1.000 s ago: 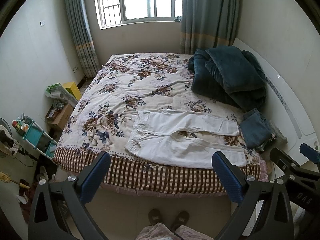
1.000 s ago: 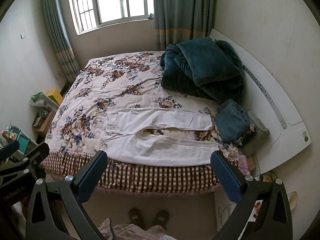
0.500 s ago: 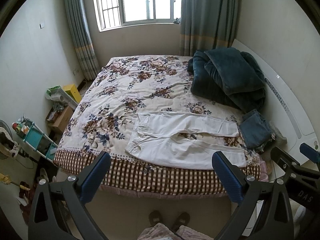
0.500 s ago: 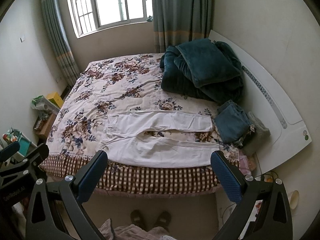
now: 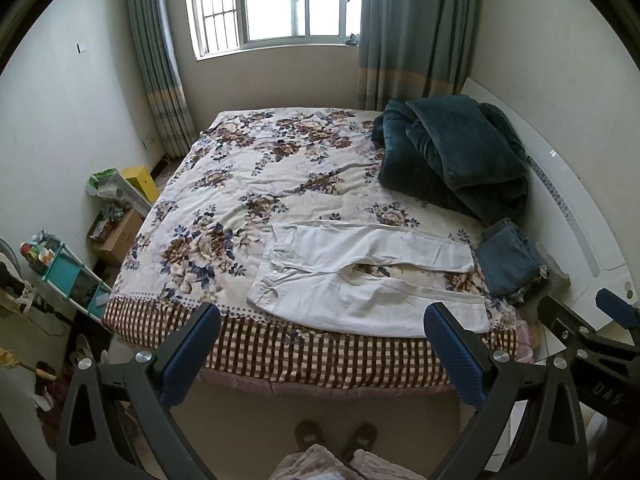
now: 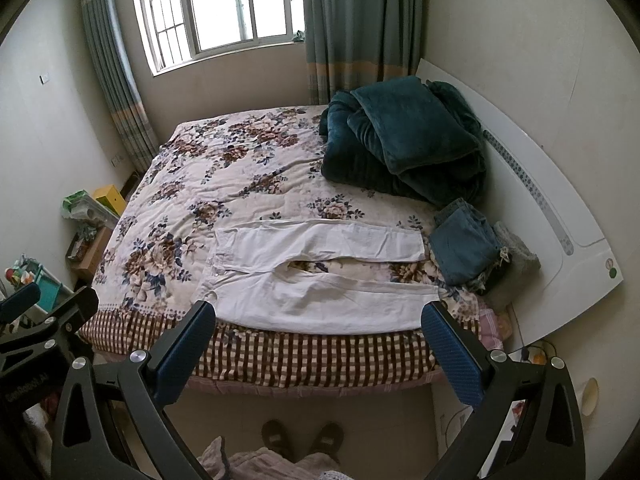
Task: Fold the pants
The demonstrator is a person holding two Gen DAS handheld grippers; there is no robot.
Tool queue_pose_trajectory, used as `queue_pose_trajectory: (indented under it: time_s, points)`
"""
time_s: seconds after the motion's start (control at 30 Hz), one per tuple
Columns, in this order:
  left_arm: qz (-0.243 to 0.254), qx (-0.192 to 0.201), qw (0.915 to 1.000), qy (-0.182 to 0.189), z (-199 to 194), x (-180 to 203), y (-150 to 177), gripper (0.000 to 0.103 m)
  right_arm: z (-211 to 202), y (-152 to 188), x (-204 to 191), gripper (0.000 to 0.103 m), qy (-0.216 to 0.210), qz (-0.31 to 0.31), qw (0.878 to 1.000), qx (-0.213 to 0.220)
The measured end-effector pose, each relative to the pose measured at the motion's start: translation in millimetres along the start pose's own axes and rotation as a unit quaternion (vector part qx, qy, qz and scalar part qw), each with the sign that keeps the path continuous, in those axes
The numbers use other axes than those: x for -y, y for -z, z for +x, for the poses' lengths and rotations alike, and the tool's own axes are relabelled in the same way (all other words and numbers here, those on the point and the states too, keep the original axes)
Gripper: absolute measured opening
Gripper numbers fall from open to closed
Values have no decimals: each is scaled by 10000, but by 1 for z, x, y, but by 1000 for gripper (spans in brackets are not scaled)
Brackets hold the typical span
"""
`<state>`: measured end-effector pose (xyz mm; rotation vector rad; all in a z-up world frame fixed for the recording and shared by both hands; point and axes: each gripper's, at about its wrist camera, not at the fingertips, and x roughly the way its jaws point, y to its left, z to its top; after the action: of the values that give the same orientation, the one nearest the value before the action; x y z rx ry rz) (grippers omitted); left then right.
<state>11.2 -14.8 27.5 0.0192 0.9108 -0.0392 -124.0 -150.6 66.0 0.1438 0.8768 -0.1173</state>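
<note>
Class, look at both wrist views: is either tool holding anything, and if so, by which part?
Nothing is held. The left tool and right tool are both open, short of the white pants lying flat on the bed.

Setting: a home bedroom. A double bed [image 5: 248,184] with a floral cover and checked skirt fills most of the floor, its white headboard [image 5: 576,240] against the right wall, a dark teal blanket [image 5: 452,152] heaped near it. Barred window [image 5: 276,0] with grey-green curtains [image 5: 160,60] behind the bed; household clutter along the left wall: cardboard box [image 5: 120,236], yellow box [image 5: 140,180], small teal shelf rack [image 5: 60,272].
</note>
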Motion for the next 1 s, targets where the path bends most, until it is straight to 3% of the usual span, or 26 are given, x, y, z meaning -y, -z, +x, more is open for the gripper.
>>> queue_pose_trajectory:
  time_s: [0.2,0.33,0.57,0.77,1.0]
  points:
    - [-114,196,9997,-45,25,-11,-3,103,20,1,1,103,67,188,9998,-30]
    - [-110,262,9994,-196,64,-23,-7,103,52,-1,2,103,248,434,9987,18]
    - [-201,-191,9994,-184,159,-32,-28,103,145,-13,12,103,676,743,9949,-131]
    - [-204,-629,9970,-400,259,-7,-54,103,263,-36,49,103,817,891,9907,-623]
    - [-149,-1279,9884,-811,410,37,-92,103,450,-83,121,103,542,1059,9837,-1346]
